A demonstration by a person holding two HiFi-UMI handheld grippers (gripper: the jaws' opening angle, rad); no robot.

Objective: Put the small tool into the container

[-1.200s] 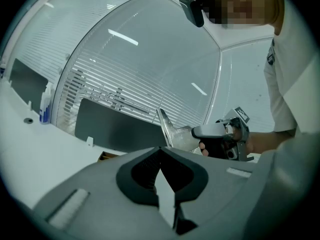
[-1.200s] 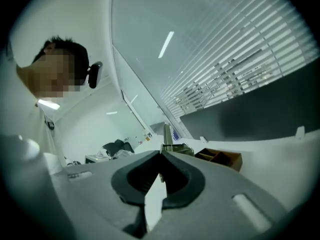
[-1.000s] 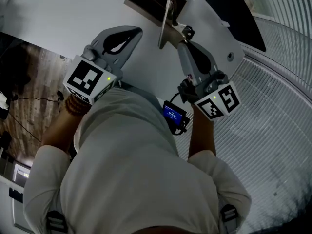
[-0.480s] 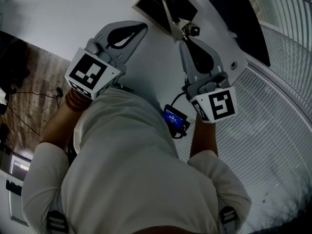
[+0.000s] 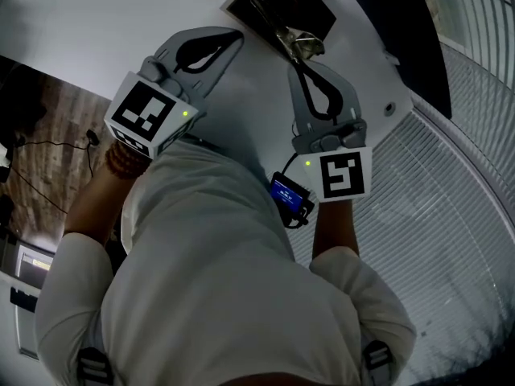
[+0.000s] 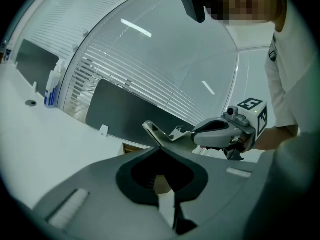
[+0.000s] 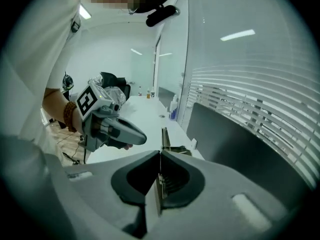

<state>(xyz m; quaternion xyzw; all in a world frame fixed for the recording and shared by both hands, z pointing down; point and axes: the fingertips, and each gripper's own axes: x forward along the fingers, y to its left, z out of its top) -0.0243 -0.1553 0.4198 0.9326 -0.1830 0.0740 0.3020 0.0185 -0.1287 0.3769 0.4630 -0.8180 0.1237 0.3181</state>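
Small tool point(image 5: 275, 24): a thin, bent metal piece clamped in the right gripper point(image 5: 299, 53). The jaws are closed tight on its near end, and the rest sticks out past the fingertips. In the right gripper view the tool point(image 7: 164, 140) stands edge-on straight out of the jaw seam. In the head view it sits over the open top of the container point(image 5: 312, 10), a dark box with a wood-coloured rim on the white table point(image 5: 96, 22). I can't tell if it touches the box or is only above it. The left gripper point(image 5: 236, 37) is just beside the box on the table side. Its jaws are pressed together with nothing between them, and its own view shows the tips meeting point(image 6: 159, 149). Both grippers point at the box and sit near each other but apart.
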